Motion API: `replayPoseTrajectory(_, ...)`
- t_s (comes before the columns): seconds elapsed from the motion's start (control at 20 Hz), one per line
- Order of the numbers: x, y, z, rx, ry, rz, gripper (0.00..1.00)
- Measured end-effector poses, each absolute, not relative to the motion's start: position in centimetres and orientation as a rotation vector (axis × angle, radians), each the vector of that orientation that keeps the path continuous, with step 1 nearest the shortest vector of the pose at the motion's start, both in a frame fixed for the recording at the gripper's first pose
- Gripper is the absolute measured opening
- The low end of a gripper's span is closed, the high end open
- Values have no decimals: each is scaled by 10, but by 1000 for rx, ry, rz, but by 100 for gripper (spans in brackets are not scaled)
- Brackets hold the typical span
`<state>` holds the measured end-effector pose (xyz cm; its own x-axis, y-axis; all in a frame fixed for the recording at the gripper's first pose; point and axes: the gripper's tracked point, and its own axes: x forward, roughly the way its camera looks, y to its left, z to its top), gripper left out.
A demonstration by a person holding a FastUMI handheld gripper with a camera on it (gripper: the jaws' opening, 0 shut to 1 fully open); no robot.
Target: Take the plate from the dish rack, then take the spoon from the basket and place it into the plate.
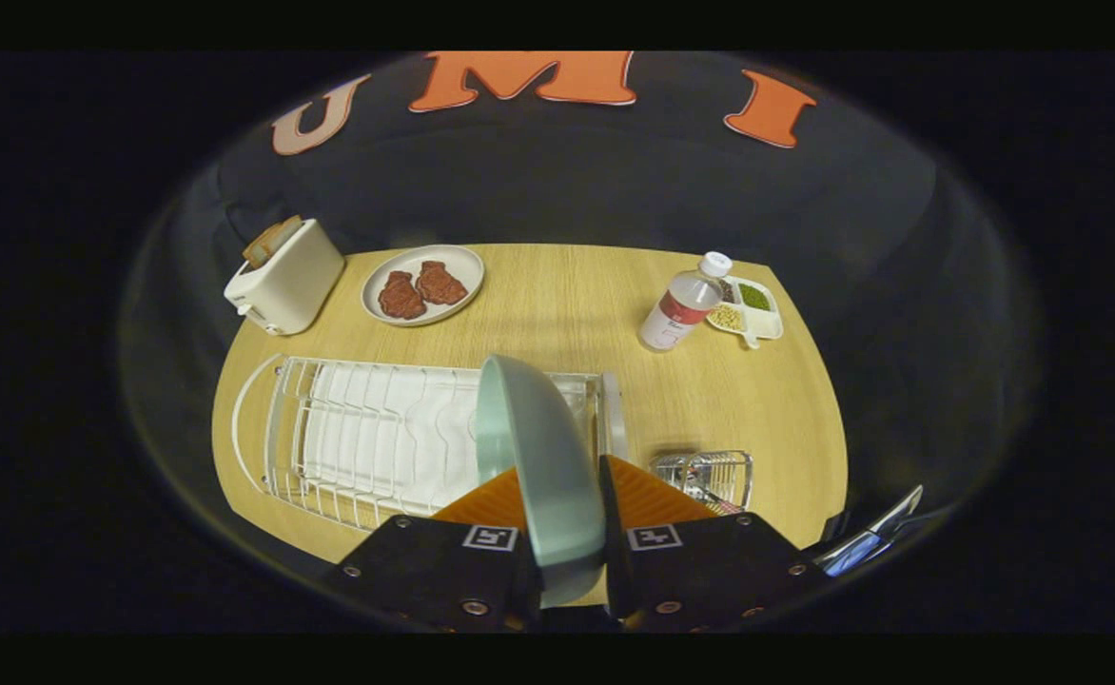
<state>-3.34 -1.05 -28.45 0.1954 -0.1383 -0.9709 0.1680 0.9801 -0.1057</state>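
The gripper (562, 533) is clamped on the rim of the plate (538, 447), held on edge above the dish rack (367, 438) near the counter's (596, 304) front edge. Step one looks underway; next, set the plate flat, then fetch the spoon from the basket (705, 476).

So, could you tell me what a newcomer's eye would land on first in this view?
First the pale green plate, held on edge between the gripper fingers, which press on it from both sides, just in front of the white dish rack. Beyond the rack, a white toaster with bread in it stands beside a plate of two reddish meat pieces. A wire basket sits just past the right finger.
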Motion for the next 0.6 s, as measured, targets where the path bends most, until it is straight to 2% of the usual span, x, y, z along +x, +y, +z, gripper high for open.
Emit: replayPoseTrajectory(0.6, -138, -34, -263, 357, 1368, -249, 27)
